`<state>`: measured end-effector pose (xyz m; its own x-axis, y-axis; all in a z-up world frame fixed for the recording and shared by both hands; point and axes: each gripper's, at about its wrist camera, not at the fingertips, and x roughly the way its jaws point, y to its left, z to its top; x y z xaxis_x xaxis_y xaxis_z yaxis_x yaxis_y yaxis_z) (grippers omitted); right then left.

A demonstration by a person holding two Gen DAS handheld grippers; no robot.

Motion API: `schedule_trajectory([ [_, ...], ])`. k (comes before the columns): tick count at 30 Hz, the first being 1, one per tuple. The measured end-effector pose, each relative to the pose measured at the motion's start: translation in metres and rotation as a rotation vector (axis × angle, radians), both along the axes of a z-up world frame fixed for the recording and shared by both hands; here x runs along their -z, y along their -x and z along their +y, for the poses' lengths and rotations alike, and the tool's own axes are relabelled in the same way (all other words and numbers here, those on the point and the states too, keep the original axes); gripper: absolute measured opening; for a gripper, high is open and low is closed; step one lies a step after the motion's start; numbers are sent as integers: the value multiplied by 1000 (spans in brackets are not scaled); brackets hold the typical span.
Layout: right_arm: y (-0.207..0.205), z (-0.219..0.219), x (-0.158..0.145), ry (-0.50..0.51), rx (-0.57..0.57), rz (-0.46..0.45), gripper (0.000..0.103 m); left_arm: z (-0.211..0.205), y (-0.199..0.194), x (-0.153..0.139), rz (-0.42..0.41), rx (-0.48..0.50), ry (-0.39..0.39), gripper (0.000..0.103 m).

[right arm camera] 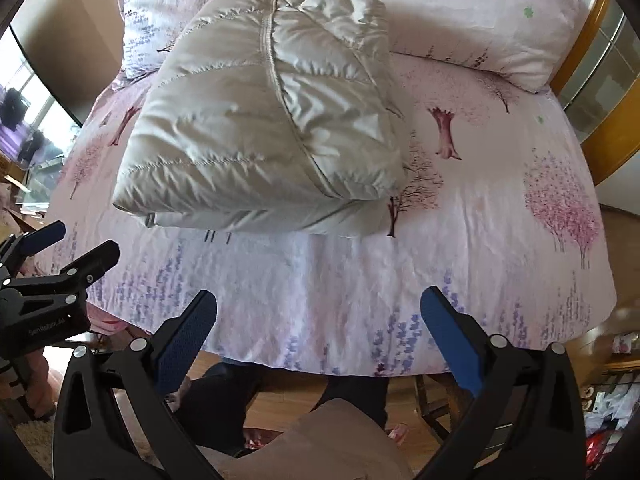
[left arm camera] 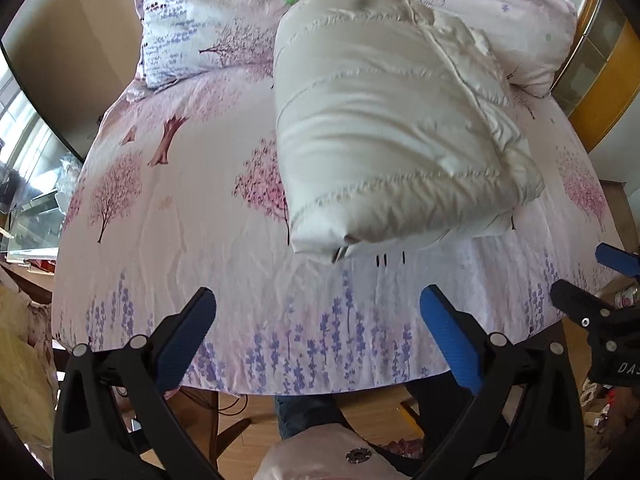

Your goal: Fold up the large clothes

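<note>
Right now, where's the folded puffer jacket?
The folded puffer jacket lies on the floral bedsheet ahead of both open grippers, right of centre in the left wrist view, just in front of the pillows.

Your left claw [left arm camera: 318, 300] hangs wide open above the bed's [left arm camera: 192, 216] near edge, holding nothing. The cream quilted jacket [left arm camera: 384, 140] lies folded on the floral sheet ahead. Your right claw [left arm camera: 592, 280] shows at the right edge.

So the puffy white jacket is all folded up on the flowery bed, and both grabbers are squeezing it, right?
Not quite. The puffy white jacket is folded on the flowery bed, but the left gripper and right gripper are open and off it, as both wrist views show.
</note>
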<state>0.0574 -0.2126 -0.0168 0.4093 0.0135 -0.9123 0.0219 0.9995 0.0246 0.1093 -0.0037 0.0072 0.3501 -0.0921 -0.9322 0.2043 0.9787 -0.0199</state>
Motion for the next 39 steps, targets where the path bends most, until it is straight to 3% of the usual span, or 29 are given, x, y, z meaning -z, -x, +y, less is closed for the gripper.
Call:
schedule_trajectory([
  [39,3,-5,4,-20,24,9,102,-1,9,-2,14,4,-4,101],
])
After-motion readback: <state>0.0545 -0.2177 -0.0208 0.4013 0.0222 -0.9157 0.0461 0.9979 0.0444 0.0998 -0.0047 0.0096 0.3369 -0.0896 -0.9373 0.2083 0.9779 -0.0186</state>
